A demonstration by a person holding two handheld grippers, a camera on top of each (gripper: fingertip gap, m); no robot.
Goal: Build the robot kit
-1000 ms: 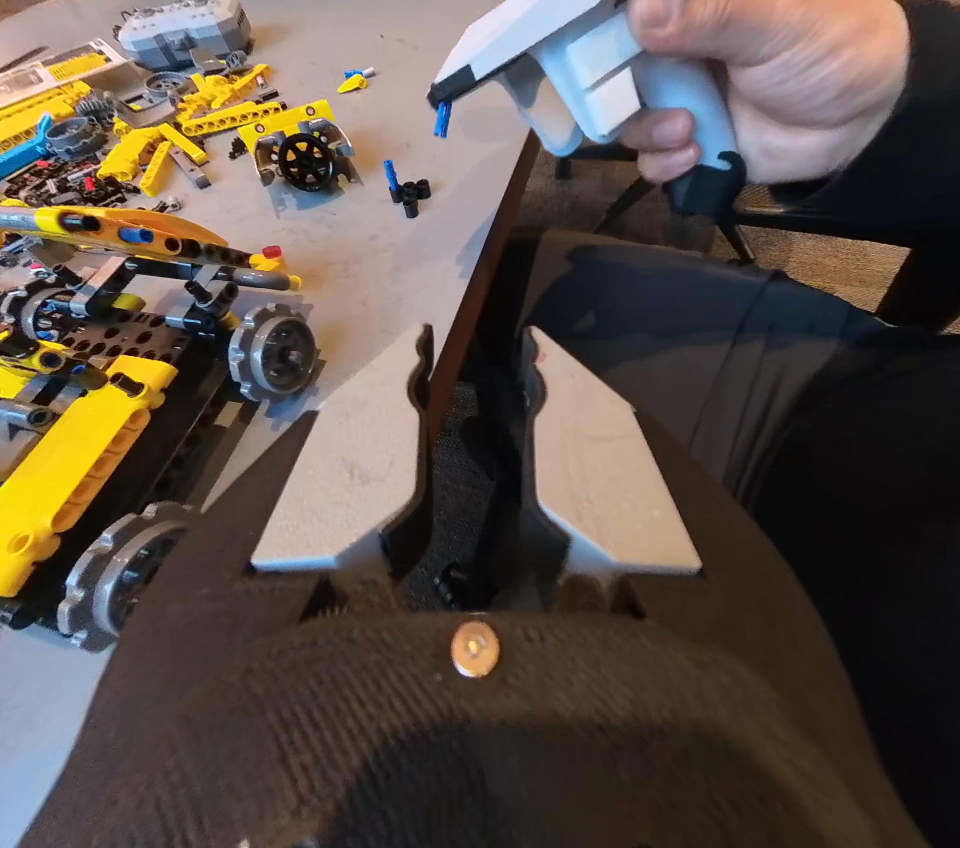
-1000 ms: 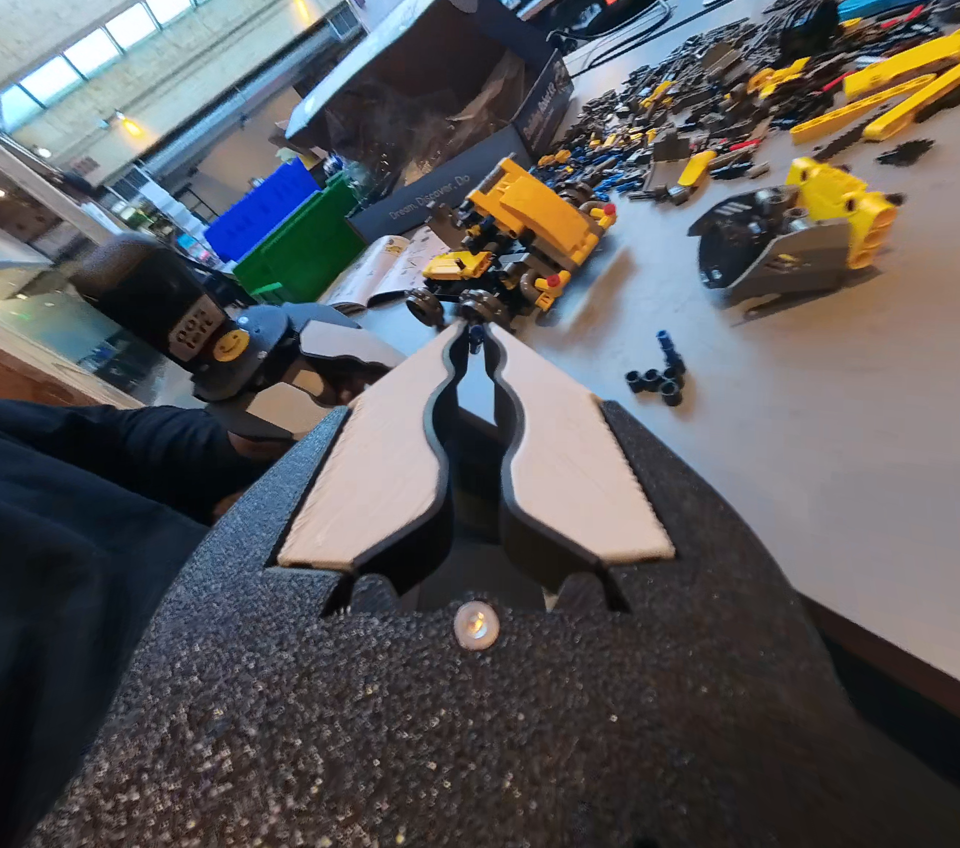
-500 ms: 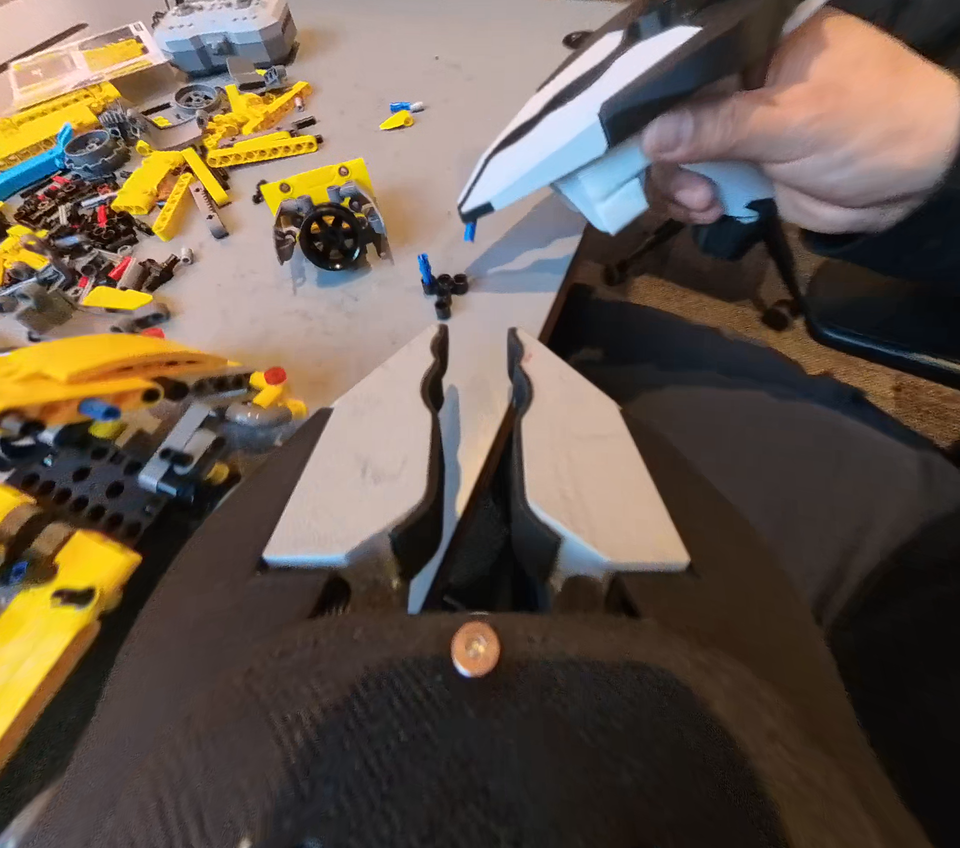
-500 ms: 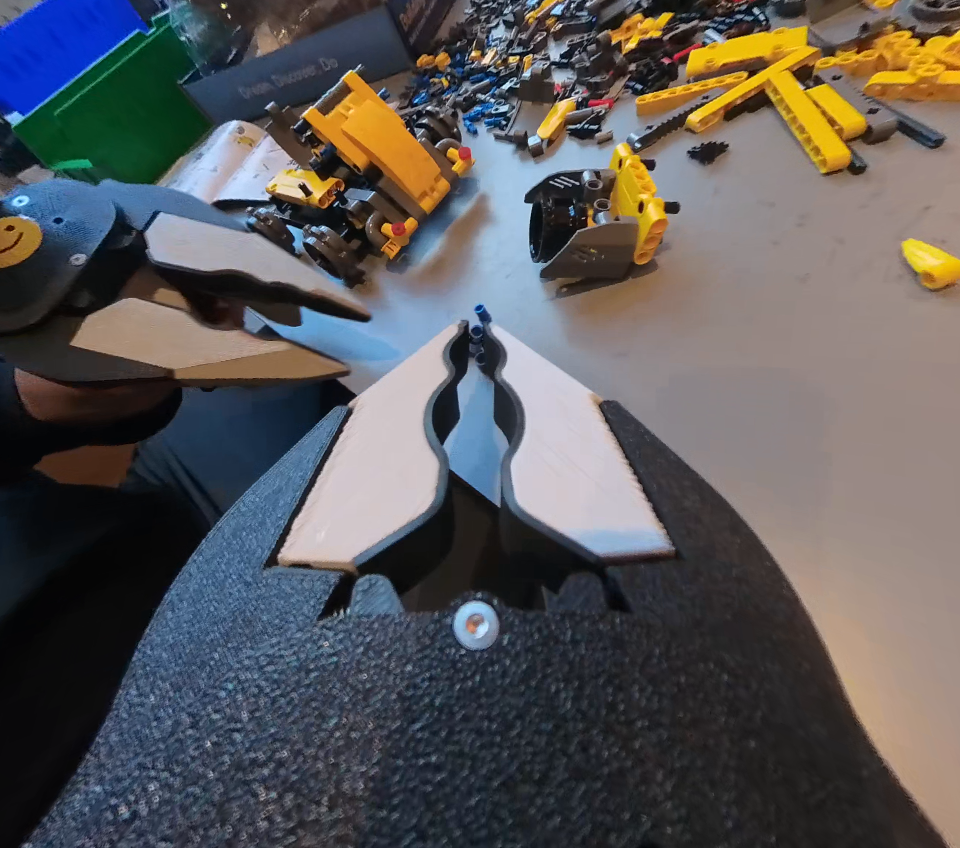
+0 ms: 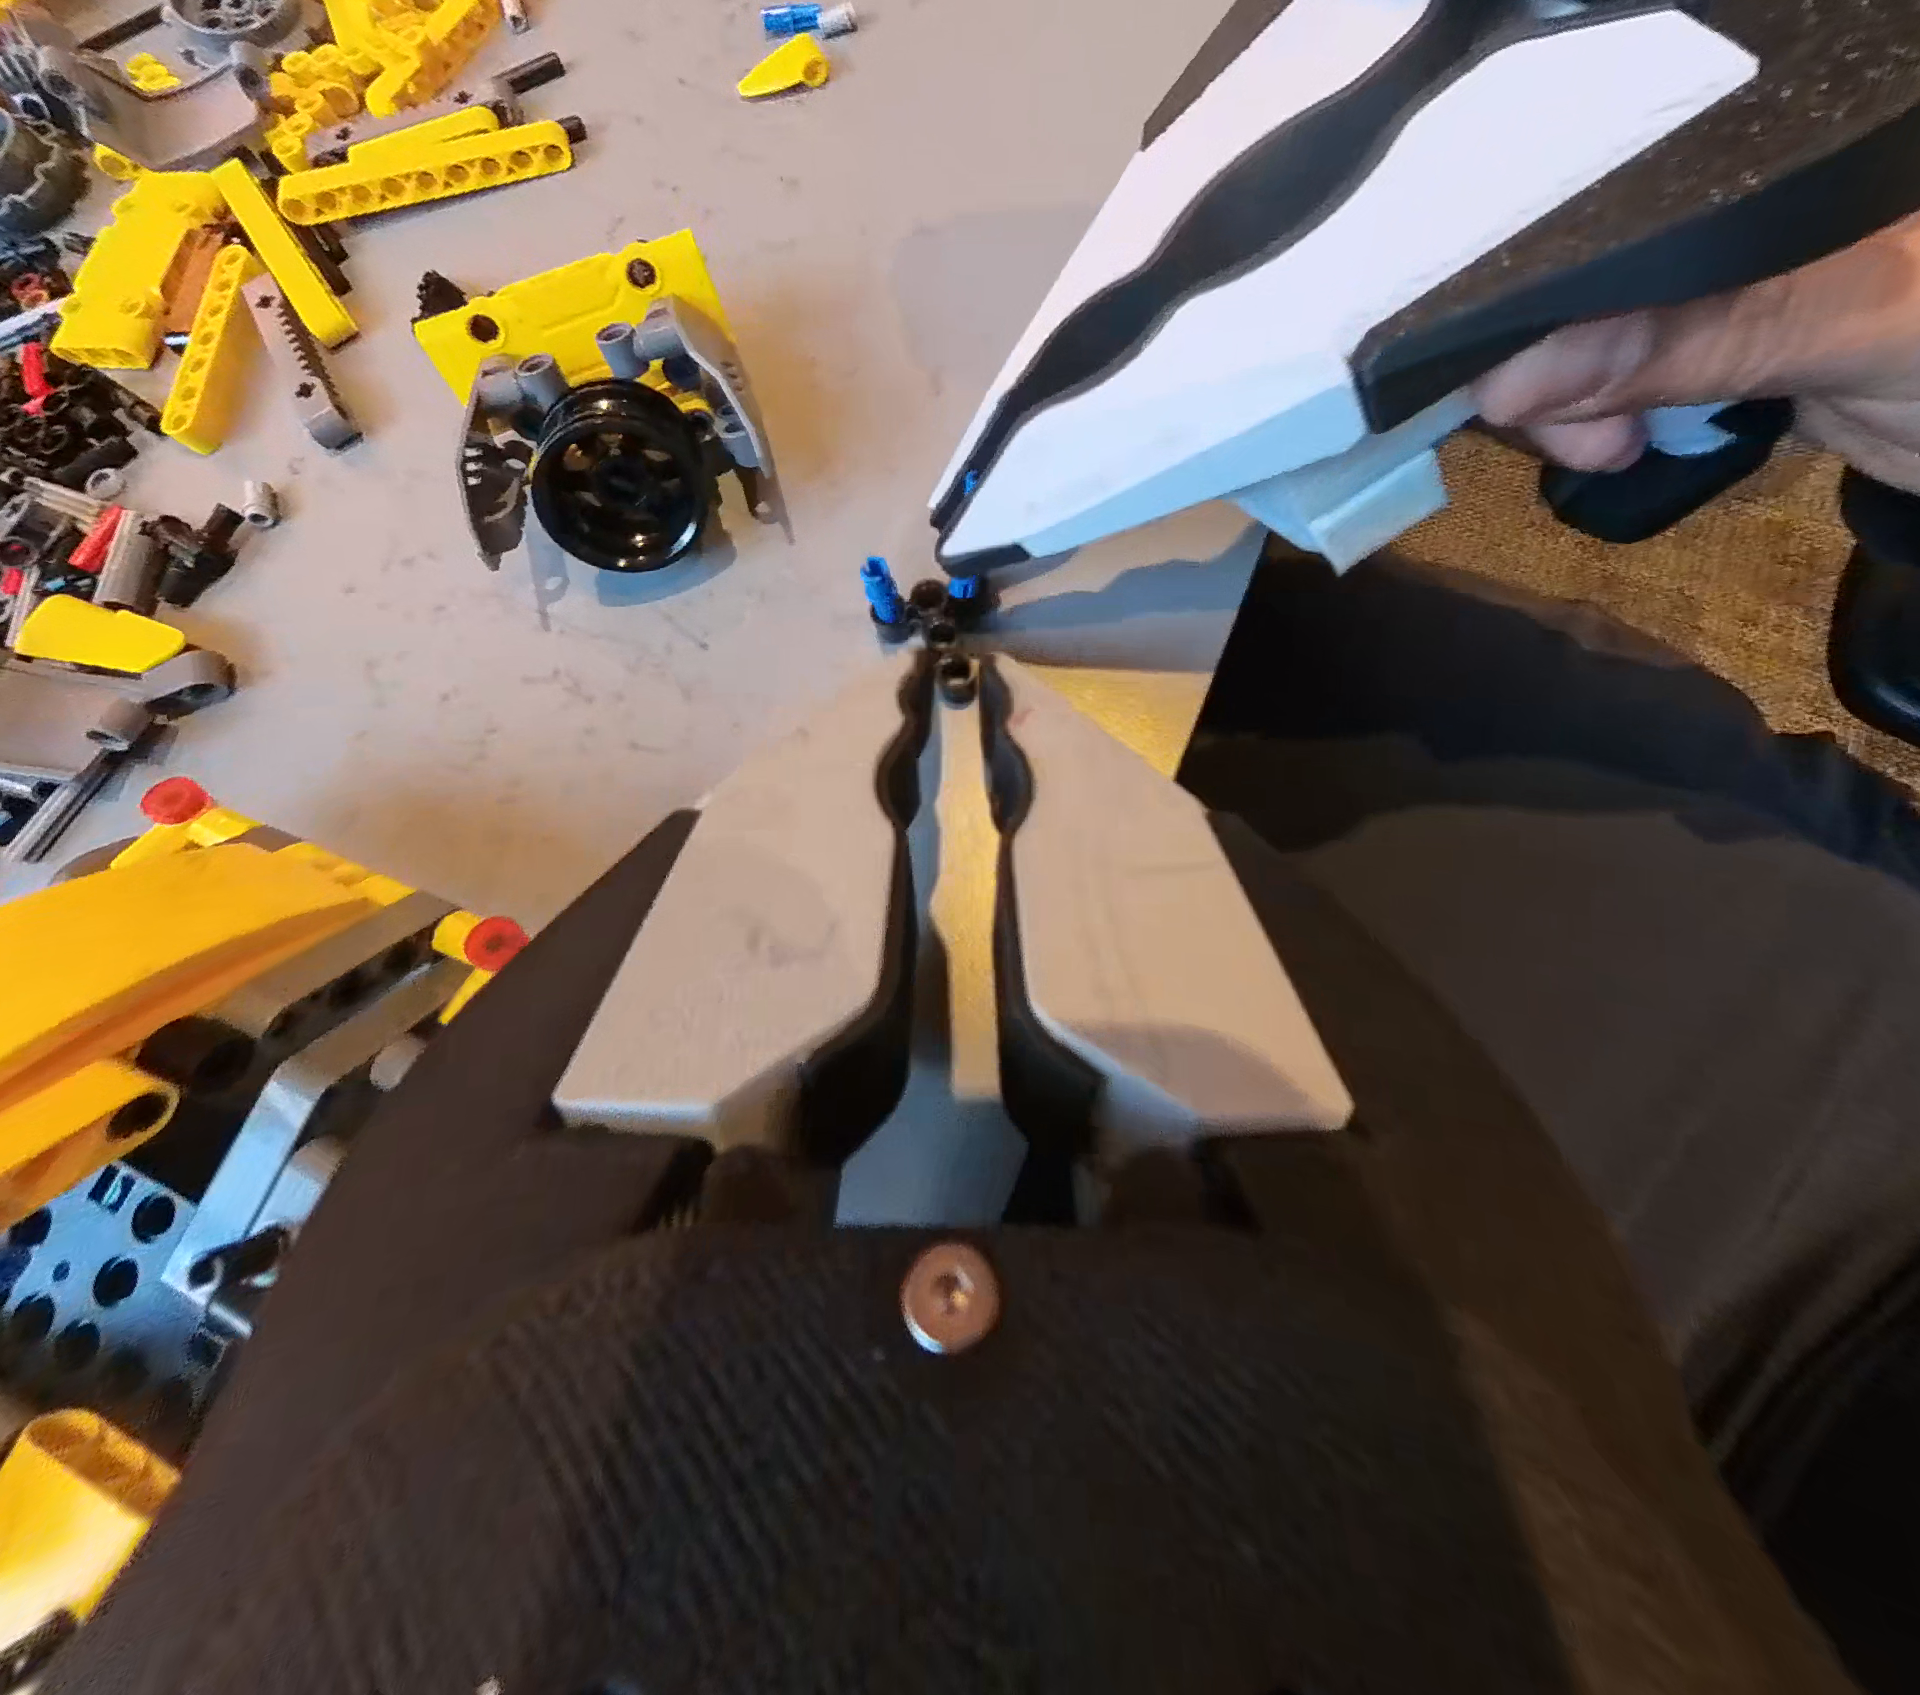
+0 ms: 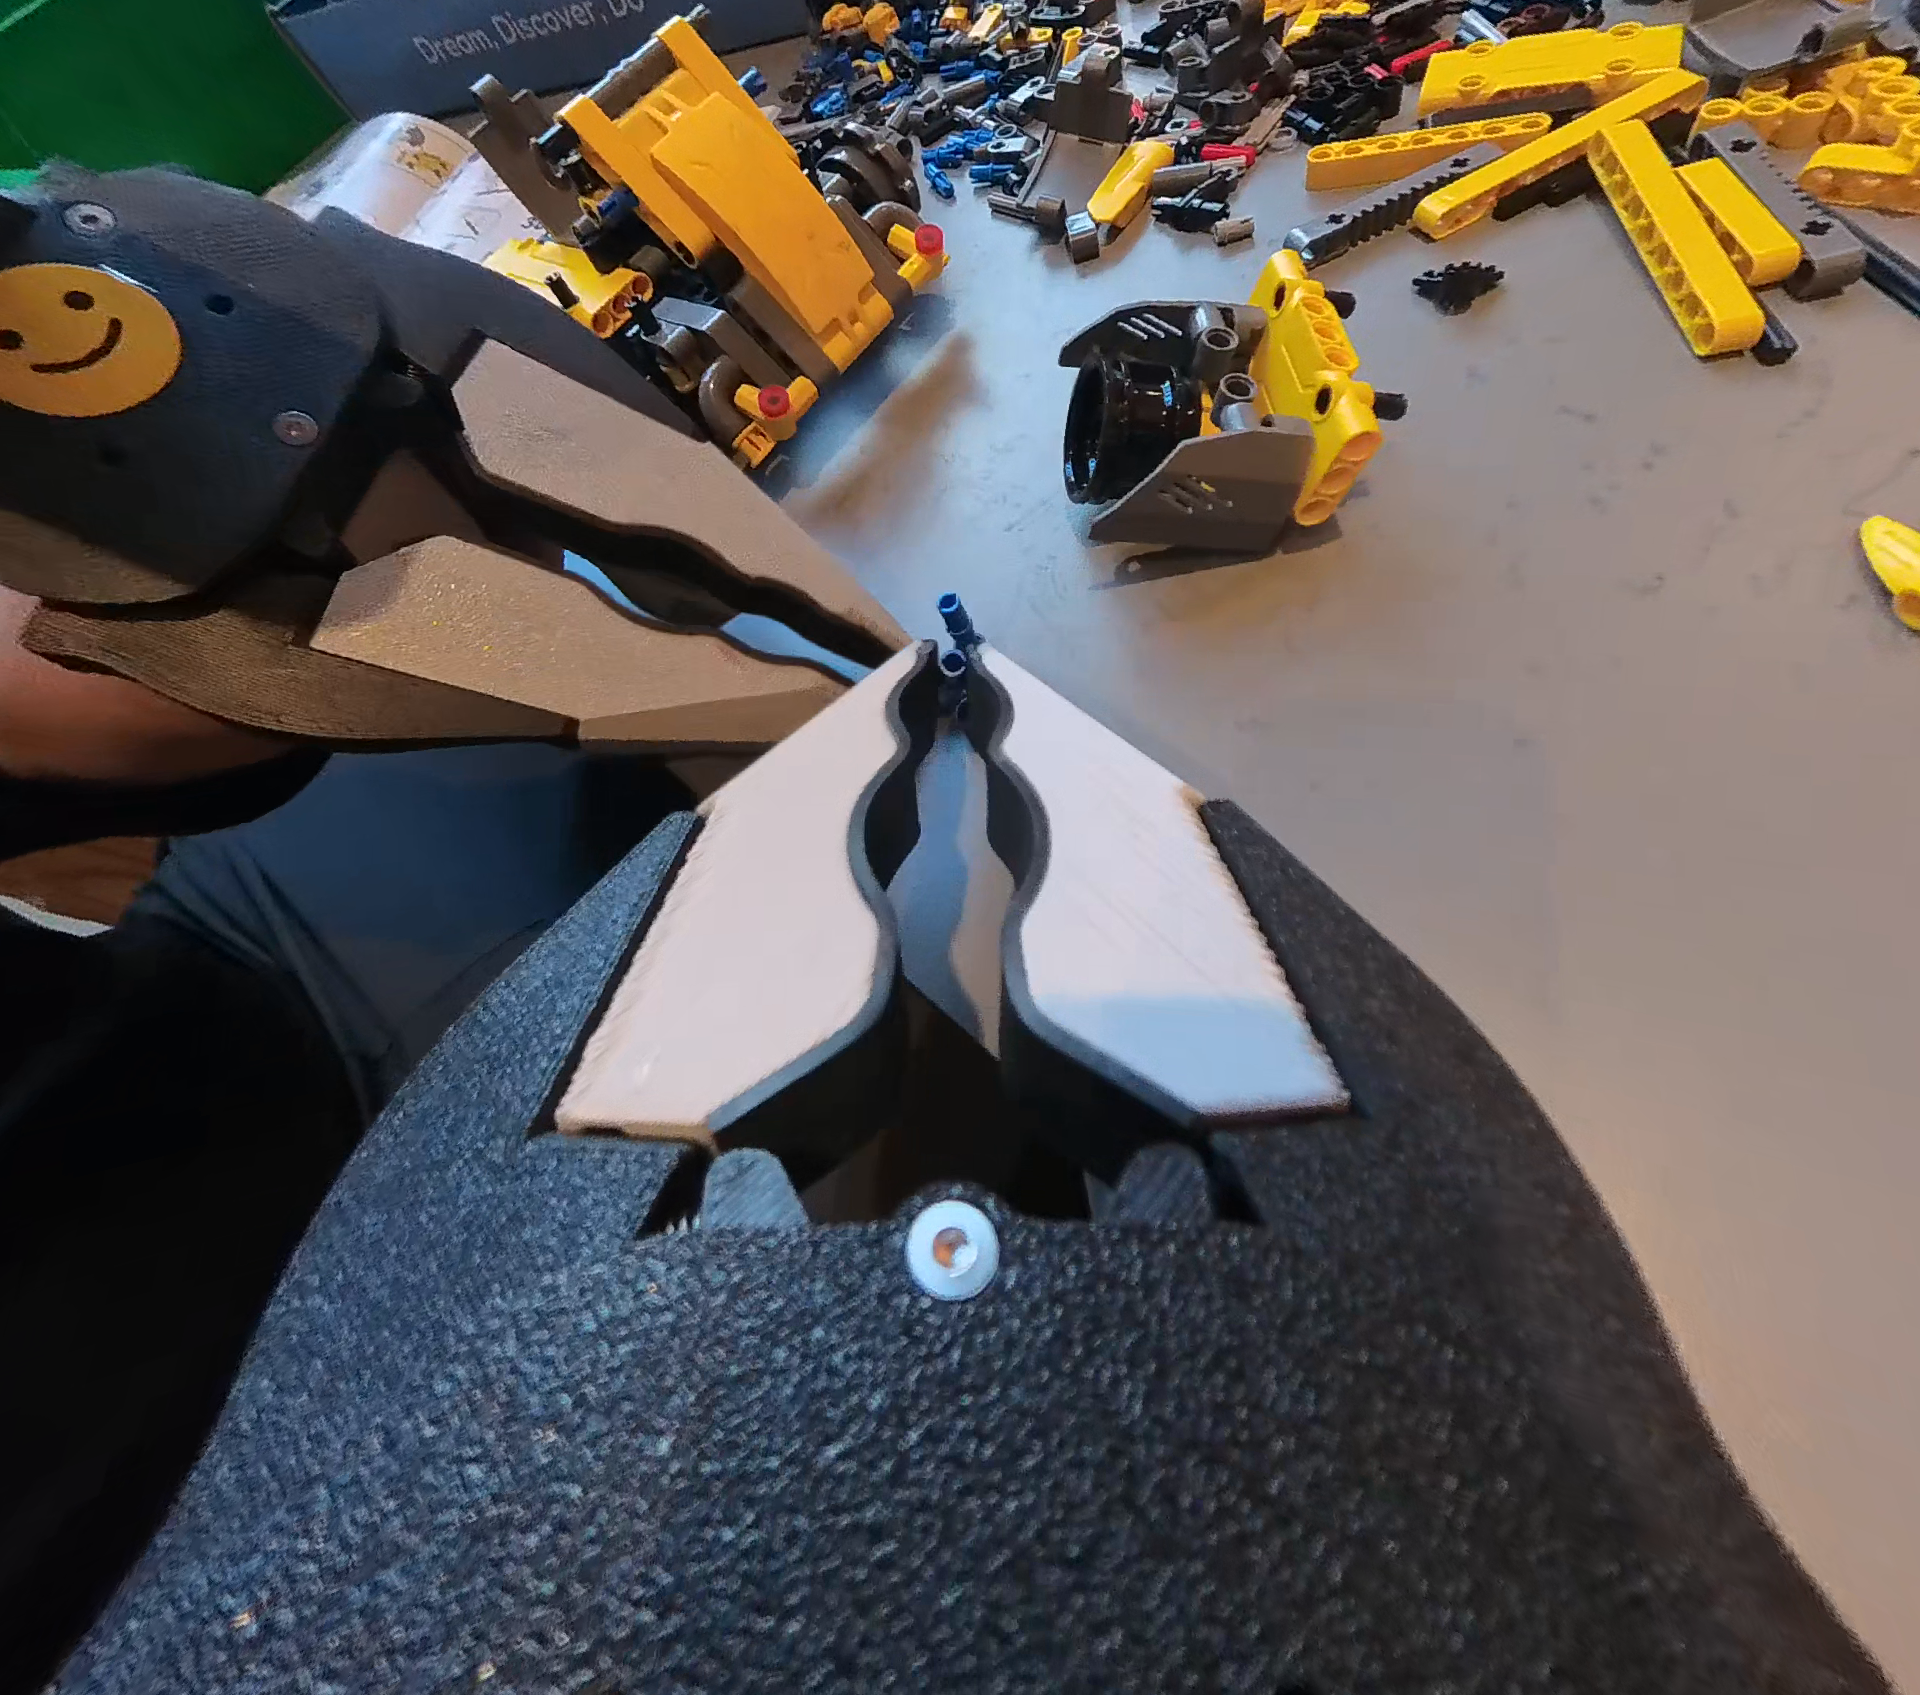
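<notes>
On the grey bench (image 5: pixel 987 87), close to its near right edge, sits a small black plastic connector with several round holes (image 5: pixel 930 619). One short blue plastic pin (image 5: pixel 878 591) stands upright in its left end.

The left hand-held gripper (image 5: pixel 951 669) reaches in from the near side. Its jaws are almost together and the connector's near ring lies between the tips; whether they pinch it or only bracket it cannot be told. The right hand-held gripper (image 6: pixel 948 666) comes in from the right, clamped on a second short blue pin (image 6: pixel 951 689) whose lower end pokes out just above the connector.

Both parts look hard, stiff, smooth and very light. They would likely skid on the bench or twist out of a loose pinch. The pin is best taken across its middle, leaving one end free; the connector is best taken across the flat sides of an end ring.

Count:
- Two hand-held grippers and one black connector.
- Three blue pins: one held, one standing, and a blue-and-grey one (image 5: pixel 805 19) lying far off.
- One yellow wedge piece (image 5: pixel 784 76) beside that far pin.
- One yellow-and-grey block carrying a black wheel (image 5: pixel 613 419), left of the connector.
- One partly built yellow vehicle (image 6: pixel 727 222) at near left.
- Loose yellow beams and small dark parts, too many to count, heaped farther left.
</notes>
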